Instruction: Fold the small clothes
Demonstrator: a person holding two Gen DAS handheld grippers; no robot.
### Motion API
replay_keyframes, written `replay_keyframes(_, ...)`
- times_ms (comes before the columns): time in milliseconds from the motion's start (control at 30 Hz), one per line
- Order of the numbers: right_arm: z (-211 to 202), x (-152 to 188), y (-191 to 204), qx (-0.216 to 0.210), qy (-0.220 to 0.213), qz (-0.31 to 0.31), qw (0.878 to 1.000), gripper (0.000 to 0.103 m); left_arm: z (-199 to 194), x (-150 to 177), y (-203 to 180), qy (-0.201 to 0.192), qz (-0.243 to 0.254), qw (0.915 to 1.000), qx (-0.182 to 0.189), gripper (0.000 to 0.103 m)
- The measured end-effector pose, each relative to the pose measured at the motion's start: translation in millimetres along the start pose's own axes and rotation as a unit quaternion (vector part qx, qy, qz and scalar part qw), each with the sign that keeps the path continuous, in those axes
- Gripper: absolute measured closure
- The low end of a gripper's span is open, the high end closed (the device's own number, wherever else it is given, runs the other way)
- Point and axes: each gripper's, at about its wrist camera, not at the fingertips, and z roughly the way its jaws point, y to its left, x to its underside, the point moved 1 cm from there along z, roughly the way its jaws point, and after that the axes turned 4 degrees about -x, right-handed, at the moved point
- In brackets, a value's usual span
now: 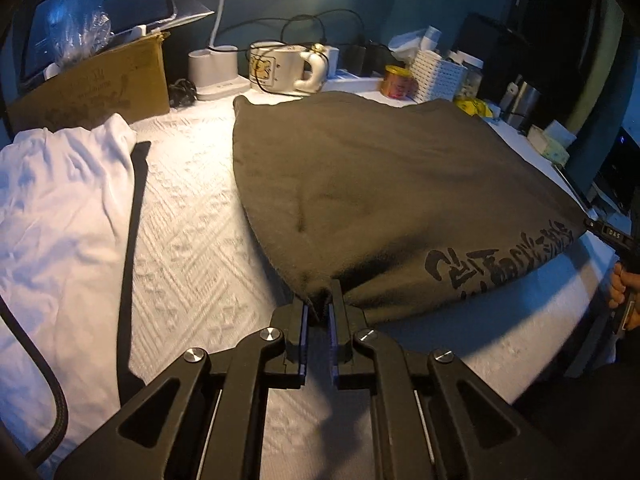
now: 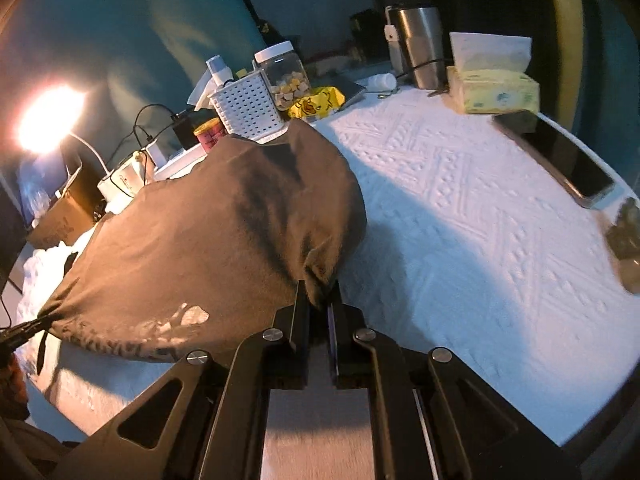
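Left wrist: left claw (image 1: 319,309) clenched on the near corner of the dark shirt (image 1: 384,184), only a small pinch of hem between the pads. Rest of the shirt spread flat on the white tablecloth (image 1: 200,232), its far edge close against the mug (image 1: 280,68) and the small can (image 1: 396,80). White garment (image 1: 60,208) lying well apart to the left, untouched. At the right edge, the right claw (image 1: 592,227) gripped on the other near corner, a hand (image 1: 620,284) behind it. Likely trouble here: so thin a bite could slip free on a lift, dropping that side and skewing the fold.

Right wrist: right claw (image 2: 319,300) clamped on a bunched corner of the same shirt, cloth puckered above the pads and raised off the table (printed side turned under, by the look of it). Opposite corner pulled taut at far left by the left claw. Basket (image 2: 250,108) and jar (image 2: 286,74) just beyond the far hem; carrying the near edge forward too far or too low could sweep cloth into them or tip the can. Uneven lift between the two corners could crease the fold crooked.
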Motion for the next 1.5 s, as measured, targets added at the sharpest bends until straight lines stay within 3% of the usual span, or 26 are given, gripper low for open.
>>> replay_keyframes(467,-16,44,-4,0.072,0.006,-0.029,0.997,0.095,4,36,-16,0.035,0.032,0.9988,-0.006,0.094)
replay_keyframes(500,-15,46,-4,0.075,0.005,-0.032,0.997,0.095,2,37,-17,0.034,0.038,0.9986,-0.013,0.093)
replay_keyframes(600,-17,47,-6,0.08,0.003,-0.031,0.996,0.095,-2,46,-33,0.023,0.117,0.9907,-0.066,0.093)
replay_keyframes(800,-17,46,-4,0.083,0.009,-0.033,0.996,0.095,-3,42,-14,0.048,0.08,0.9942,-0.054,0.09)
replay_keyframes(1033,-17,45,-5,0.085,0.011,-0.034,0.996,0.094,-15,36,0,0.035,0.078,0.9911,-0.102,0.09)
replay_keyframes(1233,-17,45,-5,0.085,0.012,-0.032,0.996,0.094,-10,23,4,0.032,0.068,0.9919,-0.103,0.09)
replay_keyframes(1300,-16,45,-5,0.084,0.015,-0.032,0.996,0.094,-8,17,2,0.031,0.064,0.9926,-0.099,0.087)
replay_keyframes(1433,-17,44,-5,0.082,0.022,-0.03,0.996,0.094,-4,3,0,0.019,0.058,0.9939,-0.092,0.061)
replay_keyframes(1500,-17,43,-5,0.085,0.025,-0.03,0.996,0.087,-3,-4,1,0.012,0.055,0.9944,-0.089,0.058)
